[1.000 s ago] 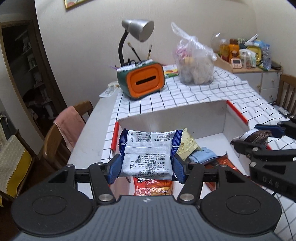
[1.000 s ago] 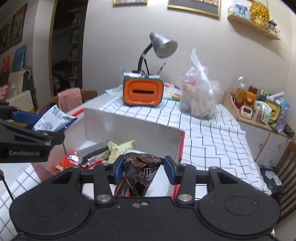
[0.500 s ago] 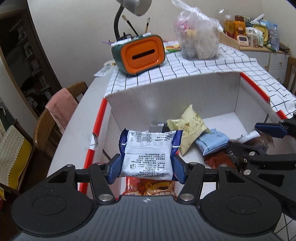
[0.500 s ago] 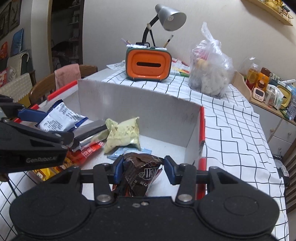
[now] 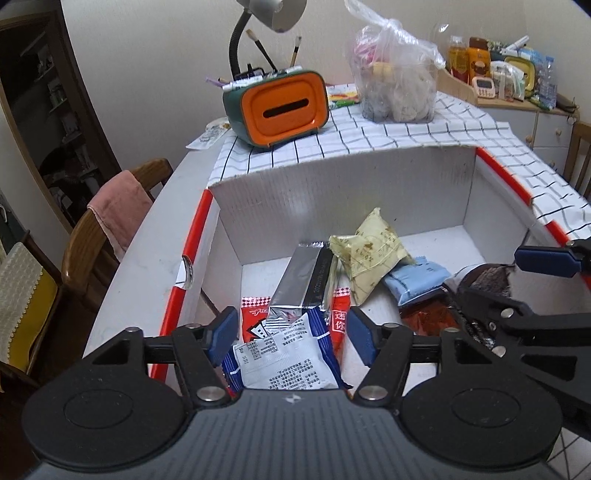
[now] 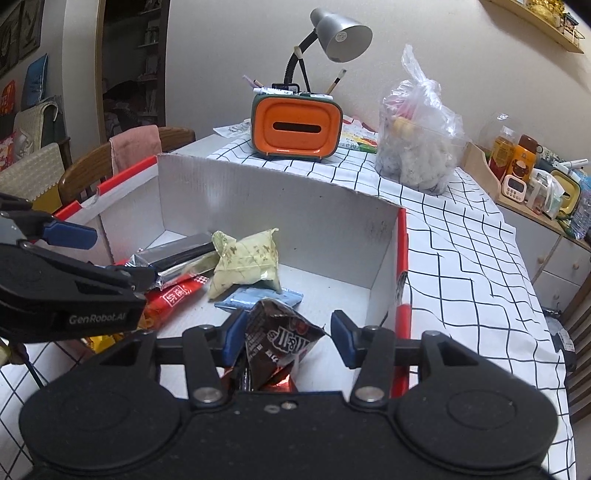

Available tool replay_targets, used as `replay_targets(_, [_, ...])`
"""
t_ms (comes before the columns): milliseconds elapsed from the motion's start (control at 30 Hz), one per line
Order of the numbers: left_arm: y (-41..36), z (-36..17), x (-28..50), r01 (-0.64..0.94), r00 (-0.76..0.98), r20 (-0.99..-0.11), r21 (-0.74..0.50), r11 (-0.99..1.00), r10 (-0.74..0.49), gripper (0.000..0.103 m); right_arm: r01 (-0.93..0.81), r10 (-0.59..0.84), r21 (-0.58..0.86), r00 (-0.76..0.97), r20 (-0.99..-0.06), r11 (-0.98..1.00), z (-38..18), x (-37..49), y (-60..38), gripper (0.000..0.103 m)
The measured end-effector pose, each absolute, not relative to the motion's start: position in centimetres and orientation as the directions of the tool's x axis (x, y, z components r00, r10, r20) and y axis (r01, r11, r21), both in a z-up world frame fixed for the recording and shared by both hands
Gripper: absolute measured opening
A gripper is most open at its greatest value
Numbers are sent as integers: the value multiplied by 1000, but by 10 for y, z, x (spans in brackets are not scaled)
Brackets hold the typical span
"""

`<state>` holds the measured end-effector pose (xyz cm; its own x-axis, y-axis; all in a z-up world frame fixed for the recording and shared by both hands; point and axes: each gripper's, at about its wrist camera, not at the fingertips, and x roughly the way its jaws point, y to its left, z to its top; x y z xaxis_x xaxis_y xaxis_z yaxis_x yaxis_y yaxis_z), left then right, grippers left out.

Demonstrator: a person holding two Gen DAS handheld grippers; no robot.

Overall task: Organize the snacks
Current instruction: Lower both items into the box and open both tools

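A white cardboard box with red rims (image 5: pixel 332 192) (image 6: pixel 258 195) holds several snack packs: a silver bar (image 5: pixel 306 280), a cream pouch (image 5: pixel 369 254) (image 6: pixel 247 258), a light blue pack (image 5: pixel 417 278) and red packs (image 5: pixel 258 314). My left gripper (image 5: pixel 290 334) is open over the box's near left part; the blue-and-white pack (image 5: pixel 284 358) lies loose between and below its fingers. My right gripper (image 6: pixel 286 338) is open over the near right part; the brown chocolate pack (image 6: pixel 277 343) sits loose between its fingers, touching the left one.
An orange and green tissue box (image 5: pixel 282 107) with pens and a grey desk lamp (image 6: pixel 340 33) stands behind the box on the checked cloth (image 6: pixel 461 258). A clear bag of snacks (image 5: pixel 395 81) is beside it. A wooden chair with a pink towel (image 5: pixel 118 210) stands left.
Both grippers lowered into the box and opened. The blue-and-white pack dropped from the left fingers; the brown pack was released by the right fingers.
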<state>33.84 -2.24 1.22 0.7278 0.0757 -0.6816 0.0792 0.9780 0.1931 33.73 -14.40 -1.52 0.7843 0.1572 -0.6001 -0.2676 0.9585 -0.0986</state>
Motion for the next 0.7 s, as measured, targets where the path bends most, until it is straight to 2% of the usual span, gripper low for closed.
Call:
replay_targets(233, [-23,27,322,83,748,-660,187,979,63,69,-278,186,-85,810,-556,957,2,315,-148,76])
replay_targets(367, [-21,35,309,78,765,-642,175,981,54,76,-281,199,-76,821,-535,957,11,302,-152,82])
replay_targets(533, [-17,46,292,84,773,-633,158,984,36,77,-290,221,-58,829,-515,955,20,284,-156,88])
replay_targets(600, [-15,50,283,85,780,-625,150,985,28,82,-297,231,-50,829,-510,954,23,276,-157,89])
replay_targets(700, [-13,54,271,90,786,-618,144,985,18,84,-312,253,-36,828,-500,949,26,261,-158,100])
